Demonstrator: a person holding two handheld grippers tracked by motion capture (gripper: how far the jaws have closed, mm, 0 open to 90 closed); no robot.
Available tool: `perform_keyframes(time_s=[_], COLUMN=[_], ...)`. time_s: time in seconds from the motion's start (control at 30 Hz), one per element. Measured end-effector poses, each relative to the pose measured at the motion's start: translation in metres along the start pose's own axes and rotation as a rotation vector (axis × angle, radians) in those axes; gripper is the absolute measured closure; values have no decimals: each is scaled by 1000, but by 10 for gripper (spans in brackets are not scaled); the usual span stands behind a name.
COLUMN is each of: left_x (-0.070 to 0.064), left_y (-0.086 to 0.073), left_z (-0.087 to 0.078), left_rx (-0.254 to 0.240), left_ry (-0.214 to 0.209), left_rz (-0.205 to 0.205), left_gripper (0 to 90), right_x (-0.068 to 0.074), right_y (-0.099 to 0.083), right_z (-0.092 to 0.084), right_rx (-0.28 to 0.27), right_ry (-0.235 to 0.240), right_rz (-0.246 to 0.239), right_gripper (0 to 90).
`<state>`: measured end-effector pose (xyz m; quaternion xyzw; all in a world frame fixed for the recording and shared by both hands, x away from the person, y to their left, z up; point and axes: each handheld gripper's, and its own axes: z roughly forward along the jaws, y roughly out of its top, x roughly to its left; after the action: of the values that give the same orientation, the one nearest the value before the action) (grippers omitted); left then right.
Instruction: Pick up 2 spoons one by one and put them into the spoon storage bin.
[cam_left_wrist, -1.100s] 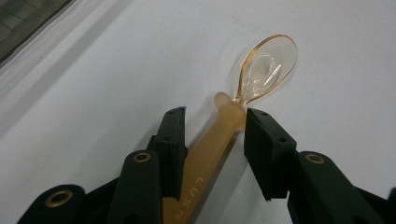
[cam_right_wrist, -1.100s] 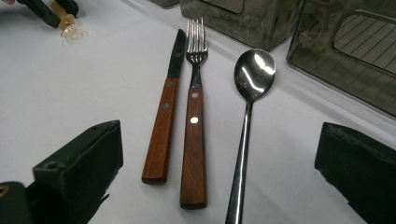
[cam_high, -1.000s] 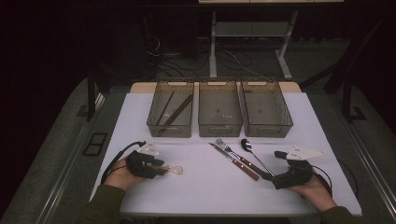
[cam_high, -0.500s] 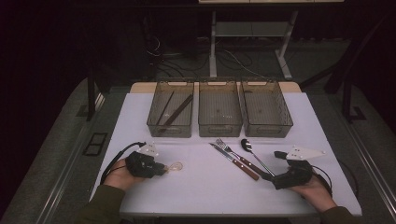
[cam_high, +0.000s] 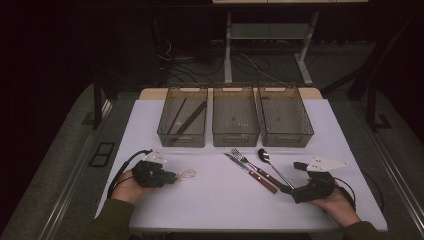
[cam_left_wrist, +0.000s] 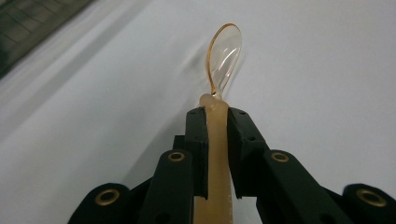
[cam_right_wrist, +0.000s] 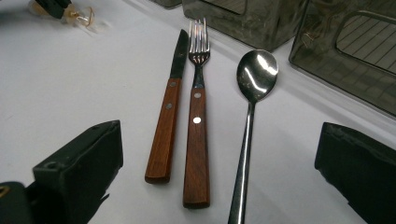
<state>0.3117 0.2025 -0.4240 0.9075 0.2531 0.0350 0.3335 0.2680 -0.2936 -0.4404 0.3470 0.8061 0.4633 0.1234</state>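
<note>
Two grippers rest low on the white tabletop (cam_high: 220, 200) near its front edge, one toward each front corner, and we hold one in each hand. Our left gripper (cam_high: 172, 176) has just been closing its jaws, and they now press from both sides on the pale handle of a clear amber plastic spoon (cam_left_wrist: 219, 116). In the left gripper view the handle runs up between the two black jaws and the see-through bowl sticks out past their tips, tilted on its edge just above the white surface. From the high view the spoon's bowl (cam_high: 188, 174) points toward the middle of the tabletop. Our right gripper (cam_high: 287, 189) stands wide, with nothing between its jaws; in the right gripper view the two black jaws frame three pieces of cutlery that lie side by side on the tabletop, near its middle. These are a wooden-handled knife (cam_right_wrist: 167, 116), a wooden-handled fork (cam_right_wrist: 196, 126) just beside it, and a metal spoon (cam_right_wrist: 250, 121) a little apart from the fork. We cannot tell whether the knife and fork touch. Along the far edge sit three smoky clear bins in a row: the left bin (cam_high: 183, 137) holds dark long sticks, while the middle bin (cam_high: 235, 136) and the right bin (cam_high: 287, 135) stand just beside it.
</note>
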Motion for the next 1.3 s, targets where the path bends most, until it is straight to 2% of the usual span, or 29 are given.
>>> perform_keyframes(time_s=[0.03, 0.27, 0.5, 0.57, 0.73, 1.13, 1.3], left_x=[-1, -2, -7, -8, -9, -6, -4], left_y=[0, 5, 17, 23, 41, 82, 101], left_z=[-1, -5, -7, -8, -6, -2, 3], left_rx=[-19, -60, -92, -108, -118, -174, -181], left_ry=[1, 0, 12, 9, 25, 27, 27], left_rz=[-20, -63, -84, -93, -89, -87, -88], left_gripper=[787, 787, 787, 786, 786, 786, 786], right_x=[0, -1, -1, -1, -1, -1, -1], right_y=[0, 0, 0, 0, 0, 0, 0], right_z=[0, 0, 0, 0, 0, -1, -1], right_rx=[0, -1, -1, -3, -4, -10, -10], right_ry=[0, 0, 0, 0, 0, 1, 2], right_rz=[0, 1, 2, 5, 7, 8, 9], right_gripper=[12, 12, 12, 12, 12, 12, 12])
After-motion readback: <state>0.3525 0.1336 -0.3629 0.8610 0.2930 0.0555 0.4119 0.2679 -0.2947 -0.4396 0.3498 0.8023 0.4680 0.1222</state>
